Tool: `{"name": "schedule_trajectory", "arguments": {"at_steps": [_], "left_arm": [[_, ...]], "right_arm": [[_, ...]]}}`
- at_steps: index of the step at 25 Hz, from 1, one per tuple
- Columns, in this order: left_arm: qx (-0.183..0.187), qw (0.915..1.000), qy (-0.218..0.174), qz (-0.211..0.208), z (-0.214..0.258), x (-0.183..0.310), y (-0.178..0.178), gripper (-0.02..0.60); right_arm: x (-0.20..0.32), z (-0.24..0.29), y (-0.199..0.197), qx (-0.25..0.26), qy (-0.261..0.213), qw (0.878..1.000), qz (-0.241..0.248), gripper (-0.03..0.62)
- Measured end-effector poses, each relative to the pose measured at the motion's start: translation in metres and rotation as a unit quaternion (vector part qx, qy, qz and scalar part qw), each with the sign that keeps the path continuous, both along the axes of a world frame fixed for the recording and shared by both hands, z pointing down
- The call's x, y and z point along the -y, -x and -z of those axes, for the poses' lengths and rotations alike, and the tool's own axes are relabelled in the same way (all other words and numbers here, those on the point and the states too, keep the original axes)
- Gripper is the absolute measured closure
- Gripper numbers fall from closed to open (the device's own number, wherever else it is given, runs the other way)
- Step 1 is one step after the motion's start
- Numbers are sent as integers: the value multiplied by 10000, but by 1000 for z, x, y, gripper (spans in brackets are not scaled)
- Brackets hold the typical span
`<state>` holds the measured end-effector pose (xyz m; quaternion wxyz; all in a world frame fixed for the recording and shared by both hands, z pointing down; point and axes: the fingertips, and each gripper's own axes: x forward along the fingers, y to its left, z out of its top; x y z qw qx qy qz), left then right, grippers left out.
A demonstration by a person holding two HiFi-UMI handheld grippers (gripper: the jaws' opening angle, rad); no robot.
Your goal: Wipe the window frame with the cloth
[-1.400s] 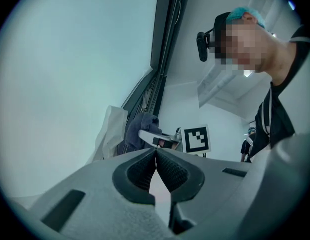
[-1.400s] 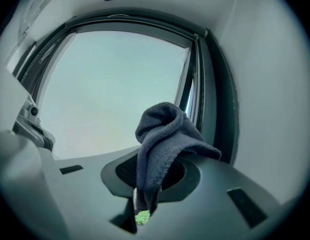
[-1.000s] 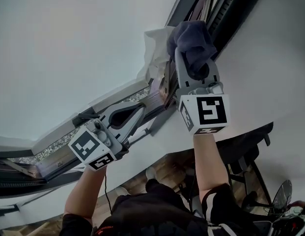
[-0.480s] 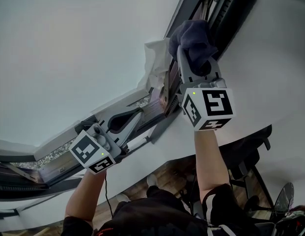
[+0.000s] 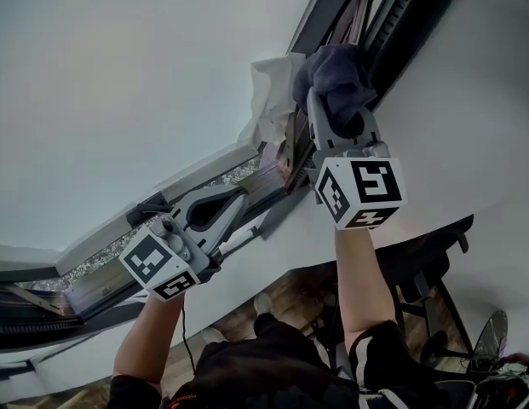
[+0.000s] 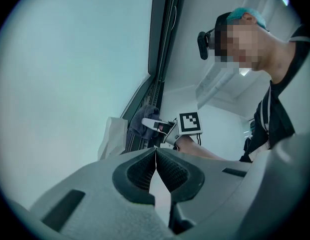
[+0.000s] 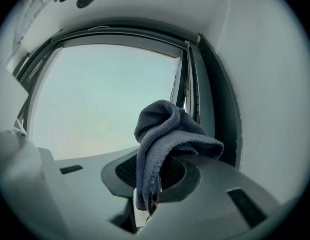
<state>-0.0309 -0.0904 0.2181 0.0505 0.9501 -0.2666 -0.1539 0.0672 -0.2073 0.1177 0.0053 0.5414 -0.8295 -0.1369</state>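
A dark blue-grey cloth (image 5: pixel 336 68) is bunched against the dark window frame (image 5: pixel 399 20) at the upper right of the head view. My right gripper (image 5: pixel 336 109) is shut on the cloth and points up along the frame. In the right gripper view the cloth (image 7: pixel 164 131) drapes over the closed jaws, with the frame's upright (image 7: pixel 195 86) just behind. My left gripper (image 5: pixel 238 198) sits lower left by the bottom rail (image 5: pixel 119 267), shut with nothing in it. From the left gripper view (image 6: pixel 155 154) the cloth (image 6: pixel 142 120) is seen ahead.
A crumpled white sheet (image 5: pixel 273 92) hangs at the frame's corner beside the cloth, also in the left gripper view (image 6: pixel 112 136). The pale glass pane (image 5: pixel 119 75) fills the left. A white wall (image 5: pixel 477 118) lies to the right; a black chair (image 5: pixel 434 267) stands below.
My right gripper and the cloth have slid a little up along the frame. The left gripper has barely shifted.
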Motion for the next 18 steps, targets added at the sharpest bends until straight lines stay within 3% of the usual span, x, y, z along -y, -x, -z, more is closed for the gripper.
{"name": "schedule_trajectory", "arguments": {"at_steps": [18], "left_arm": [[83,9997,240,-39,-22,-10,3,560]], "right_arm": [[-3,-51,-4,214,462,9986,-114,542]]}}
